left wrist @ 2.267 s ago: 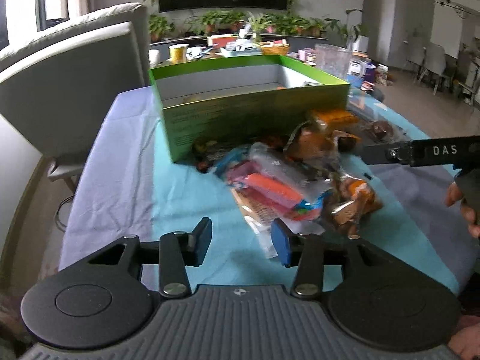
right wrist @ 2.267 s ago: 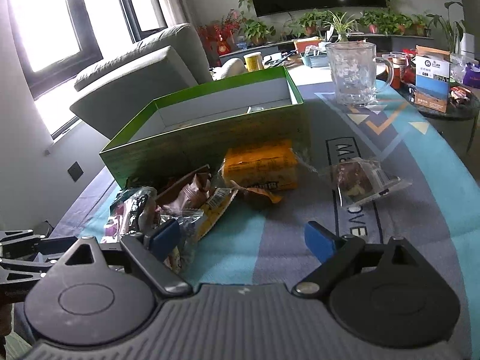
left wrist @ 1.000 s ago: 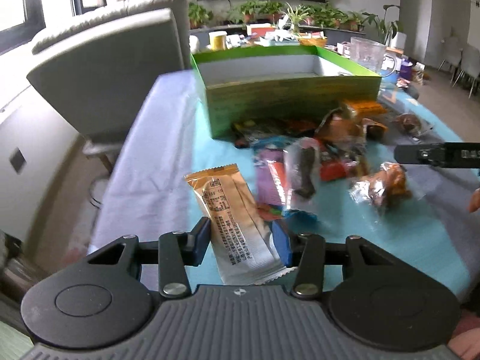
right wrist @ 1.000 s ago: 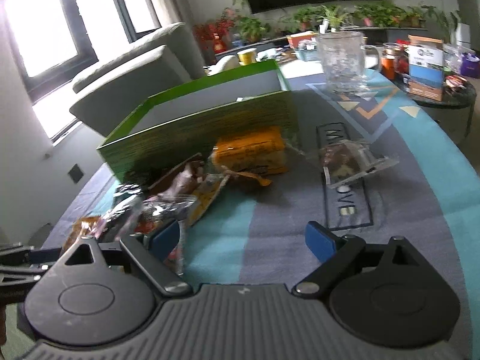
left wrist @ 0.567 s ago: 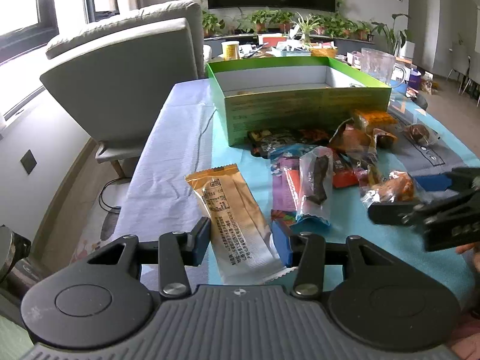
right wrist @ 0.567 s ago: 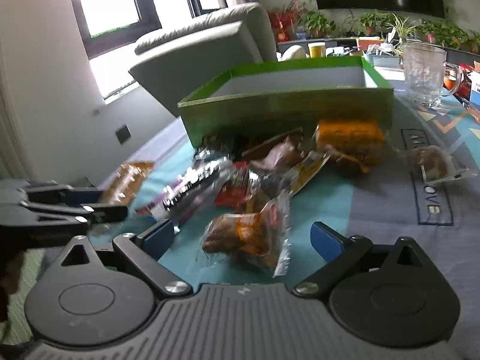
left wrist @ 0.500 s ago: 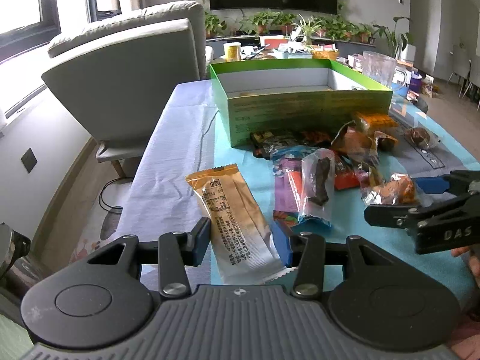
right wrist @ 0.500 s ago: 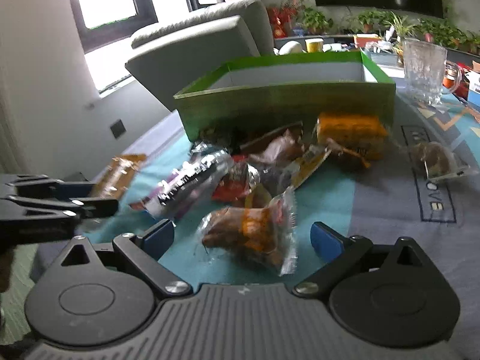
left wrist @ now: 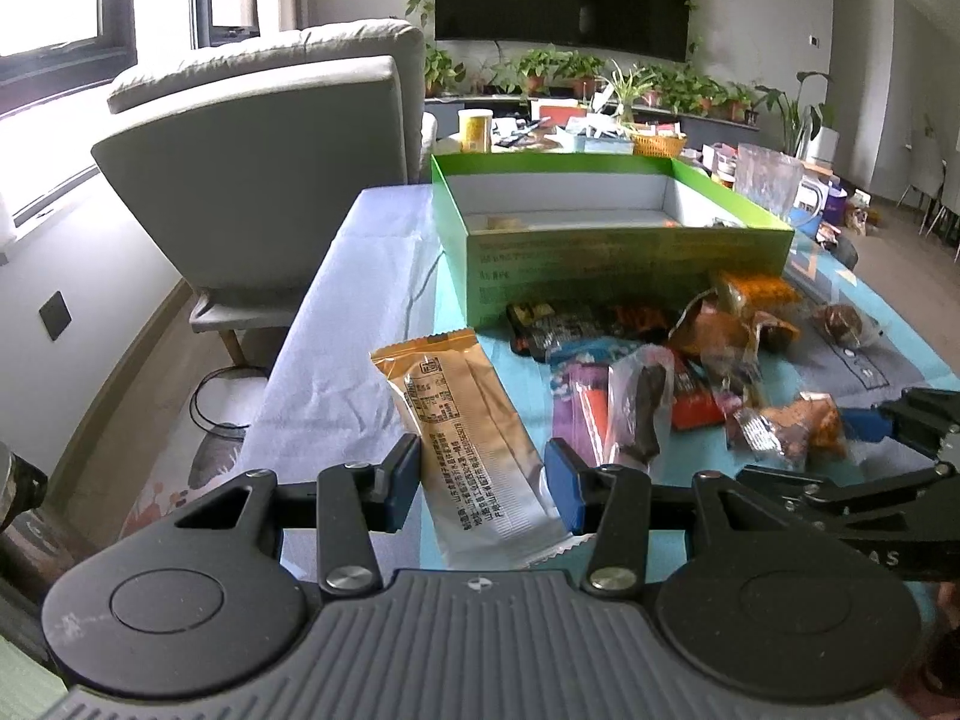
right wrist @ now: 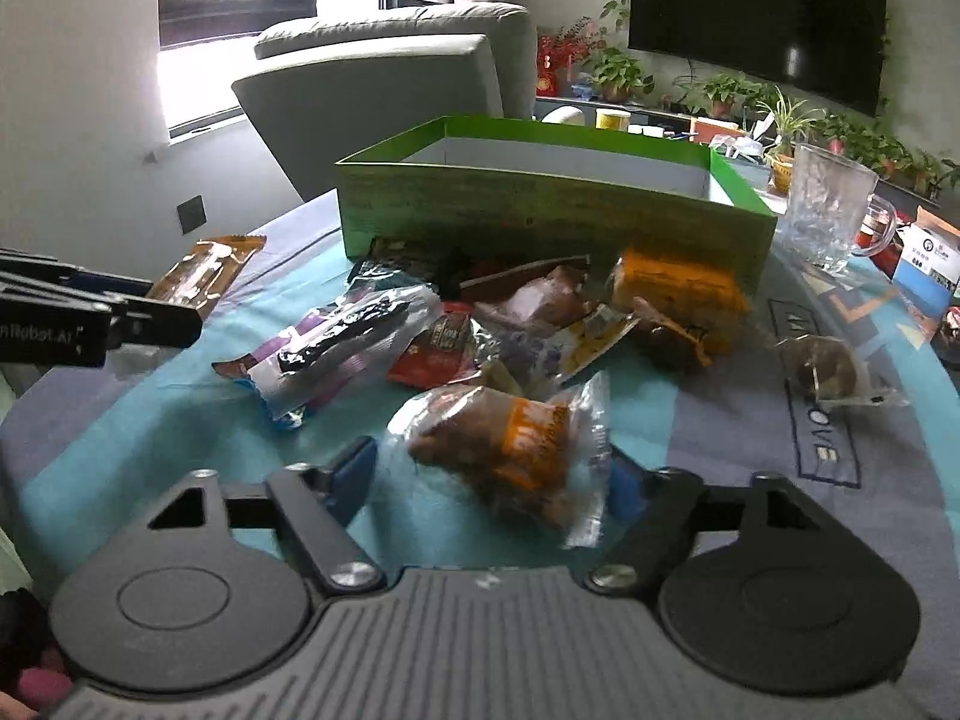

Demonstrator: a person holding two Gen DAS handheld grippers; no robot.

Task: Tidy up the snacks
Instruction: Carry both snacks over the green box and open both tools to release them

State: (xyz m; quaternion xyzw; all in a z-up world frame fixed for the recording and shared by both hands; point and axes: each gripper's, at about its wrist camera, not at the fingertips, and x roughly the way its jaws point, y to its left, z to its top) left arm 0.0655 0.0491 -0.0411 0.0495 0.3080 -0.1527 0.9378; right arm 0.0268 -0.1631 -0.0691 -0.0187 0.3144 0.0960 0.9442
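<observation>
Box (left wrist: pixel 600 252) holds few items, seemingly; most snacks (right wrist: pixel 480 324) lie loose before it. Left gripper (left wrist: pixel 483 483) grips a bar (left wrist: pixel 462 438); right gripper (right wrist: pixel 489 480) open around a bag (right wrist: pixel 510 450).

Green box (left wrist: pixel 630 264) showed white inside, its front wall covered in fine print. The long wrapper (left wrist: pixel 474 450) ran gold to silver. The cloth on the surface (right wrist: pixel 420 516) was teal, banded grey. Black claws wore blue pads (left wrist: pixel 564 489).
</observation>
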